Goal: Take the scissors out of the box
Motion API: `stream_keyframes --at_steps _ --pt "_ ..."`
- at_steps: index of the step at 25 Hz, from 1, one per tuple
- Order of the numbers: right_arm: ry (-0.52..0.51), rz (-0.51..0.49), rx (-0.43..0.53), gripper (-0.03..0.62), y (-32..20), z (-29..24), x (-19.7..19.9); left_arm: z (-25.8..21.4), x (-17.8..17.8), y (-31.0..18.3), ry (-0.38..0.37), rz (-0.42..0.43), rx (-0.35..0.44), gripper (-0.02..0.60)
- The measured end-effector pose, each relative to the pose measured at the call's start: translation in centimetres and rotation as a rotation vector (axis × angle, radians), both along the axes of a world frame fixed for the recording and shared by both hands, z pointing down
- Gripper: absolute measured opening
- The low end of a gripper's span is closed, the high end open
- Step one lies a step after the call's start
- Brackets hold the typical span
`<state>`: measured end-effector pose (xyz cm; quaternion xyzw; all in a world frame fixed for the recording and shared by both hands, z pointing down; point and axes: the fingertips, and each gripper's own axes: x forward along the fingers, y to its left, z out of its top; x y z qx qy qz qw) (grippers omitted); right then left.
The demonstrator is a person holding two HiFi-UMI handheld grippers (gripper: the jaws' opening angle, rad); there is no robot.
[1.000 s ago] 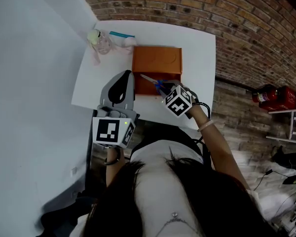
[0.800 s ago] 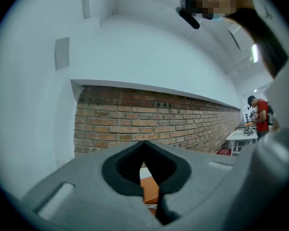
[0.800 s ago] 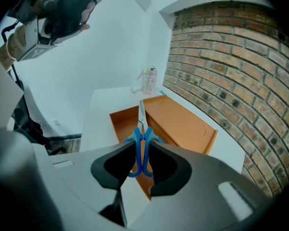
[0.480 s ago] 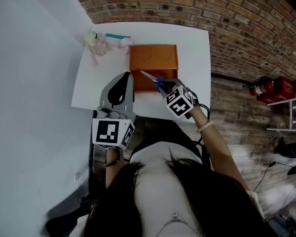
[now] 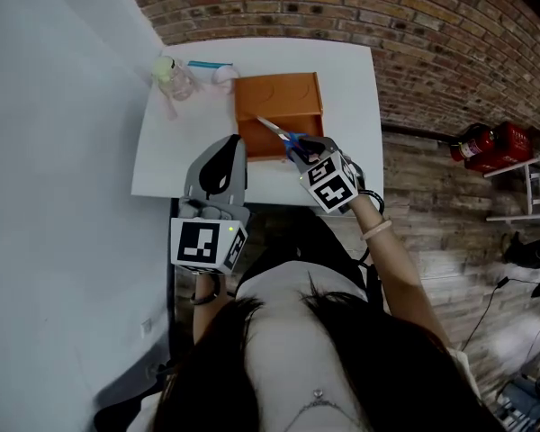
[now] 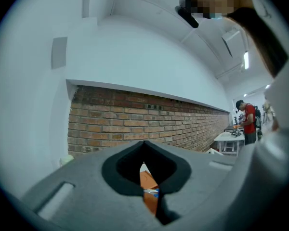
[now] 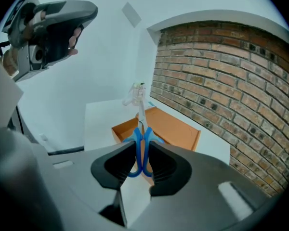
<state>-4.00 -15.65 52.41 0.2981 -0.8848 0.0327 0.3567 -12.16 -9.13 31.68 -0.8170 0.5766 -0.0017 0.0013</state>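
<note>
Right claw [image 7: 140,153] clenches the blue-handled scissors [image 7: 141,119], blades pointing ahead above the orange box [image 7: 173,126]. Left claw [image 6: 145,177] looks closed, empty. Bottle [image 7: 137,96] beyond: print unreadable.

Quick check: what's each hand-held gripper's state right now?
Left hand-held gripper: shut, nothing between its jaws.
Right hand-held gripper: shut on the scissors, gripping their blue handles.
</note>
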Motion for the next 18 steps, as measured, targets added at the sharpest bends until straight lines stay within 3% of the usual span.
stream_keyframes --at_steps 18 --pt "-0.039 0.043 0.087 0.098 3.0 -2.6 0.6 0.1 0.6 3.3 0.013 0.031 0.025 -0.002"
